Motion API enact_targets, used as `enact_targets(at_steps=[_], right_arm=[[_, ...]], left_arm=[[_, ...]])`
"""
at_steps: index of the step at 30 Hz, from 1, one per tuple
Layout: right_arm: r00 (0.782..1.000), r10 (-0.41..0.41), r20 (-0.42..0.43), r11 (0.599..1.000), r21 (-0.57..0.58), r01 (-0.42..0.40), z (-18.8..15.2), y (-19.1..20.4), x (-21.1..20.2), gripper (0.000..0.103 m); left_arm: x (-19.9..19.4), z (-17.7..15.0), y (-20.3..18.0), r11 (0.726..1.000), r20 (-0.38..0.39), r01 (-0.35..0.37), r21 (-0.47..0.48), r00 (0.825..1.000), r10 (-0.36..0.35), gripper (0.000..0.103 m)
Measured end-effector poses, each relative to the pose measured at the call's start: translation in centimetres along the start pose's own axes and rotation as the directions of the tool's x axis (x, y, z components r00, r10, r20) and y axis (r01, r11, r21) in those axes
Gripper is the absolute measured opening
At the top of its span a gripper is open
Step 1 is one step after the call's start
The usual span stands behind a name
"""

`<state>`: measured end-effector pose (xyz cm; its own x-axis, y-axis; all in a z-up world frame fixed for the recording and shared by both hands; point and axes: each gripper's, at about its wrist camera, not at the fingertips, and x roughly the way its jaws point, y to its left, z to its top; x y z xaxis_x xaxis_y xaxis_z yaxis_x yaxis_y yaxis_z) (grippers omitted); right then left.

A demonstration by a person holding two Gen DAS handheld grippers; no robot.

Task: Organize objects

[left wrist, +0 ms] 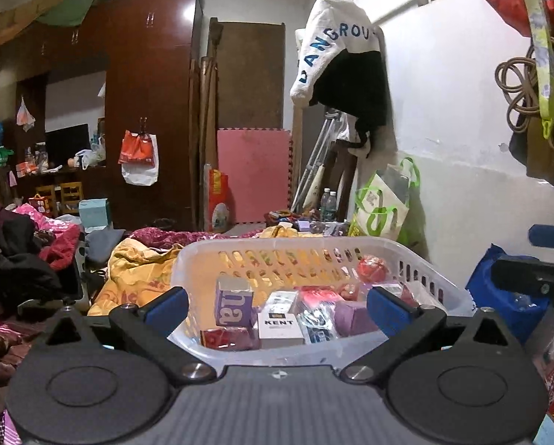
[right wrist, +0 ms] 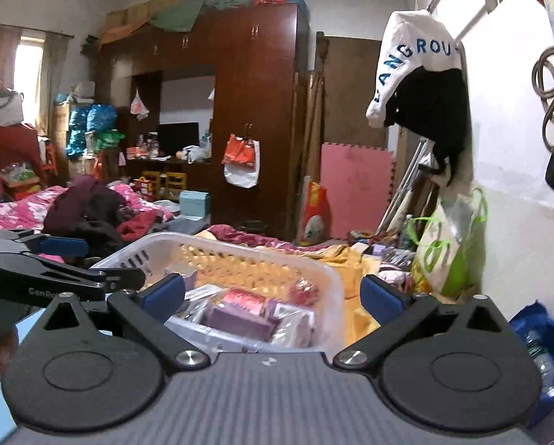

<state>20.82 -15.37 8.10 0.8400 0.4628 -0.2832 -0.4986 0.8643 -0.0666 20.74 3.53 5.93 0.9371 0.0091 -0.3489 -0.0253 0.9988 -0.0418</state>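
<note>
- Basket point(left wrist: 417, 259) first: the white slotted tub is seen sitting on the bed's yellow cover point(left wrist: 136, 270), dead ahead of the left claw point(left wrist: 277, 306) and slightly below it.
- Left claw is held wide open, nothing between its blue pads; the basket's near rim is framed in the gap, so it is judged to be lined up squarely on the middle of the tub.
- Inside, small packs are seen jumbled together: a purple box point(left wrist: 234, 306) standing upright at the left, a white KENT pack point(left wrist: 280, 328) just beside it, a red box point(left wrist: 225, 337) lying flat at the front, wrapped items behind.
- Right claw point(right wrist: 273, 296) is also spread fully, empty; from its camera the basket point(right wrist: 136, 256) is seen ahead and off to the left, its right end just inside the gap.
- Basket's long axis is read as running across the left claw's view, so the contents are met broadside.
- Left claw is judged the nearer and better centred; a short forward-and-down reach is what the next pick is expected to need.
- Which pack is meant next cannot be told.
</note>
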Motion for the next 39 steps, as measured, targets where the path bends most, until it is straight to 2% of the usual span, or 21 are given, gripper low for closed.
enact_targets(at_steps=[10, 16, 22, 39], right_arm=[[0.999, 0.045, -0.023, 0.999, 0.011, -0.044, -1.2, 0.3, -0.4, 0.103], [0.999, 0.039, -0.035, 0.999, 0.008, -0.039, -1.8, 0.2, -0.5, 0.103], [0.999, 0.042, -0.022, 0.997, 0.064, -0.04, -2.2, -0.6, -0.9, 0.103], [0.999, 0.03, -0.044, 0.996, 0.087, -0.026, -3.4, -0.7, -0.4, 0.103]], left_arm=[[-0.9, -1.2, -1.6, 0.997, -0.009, -0.022, 0.068, 1.0, 0.023, 0.103], [-1.6, -1.7, -1.9, 0.998, -0.01, -0.012, 0.063, 1.0, 0.013, 0.103], [-2.2, -2.4, -2.4, 0.996, -0.016, -0.017, 0.093, 1.0, 0.019, 0.103], [-1.6, -3.1, -2.1, 0.997, -0.047, -0.03, 0.064, 0.998, 0.033, 0.103]])
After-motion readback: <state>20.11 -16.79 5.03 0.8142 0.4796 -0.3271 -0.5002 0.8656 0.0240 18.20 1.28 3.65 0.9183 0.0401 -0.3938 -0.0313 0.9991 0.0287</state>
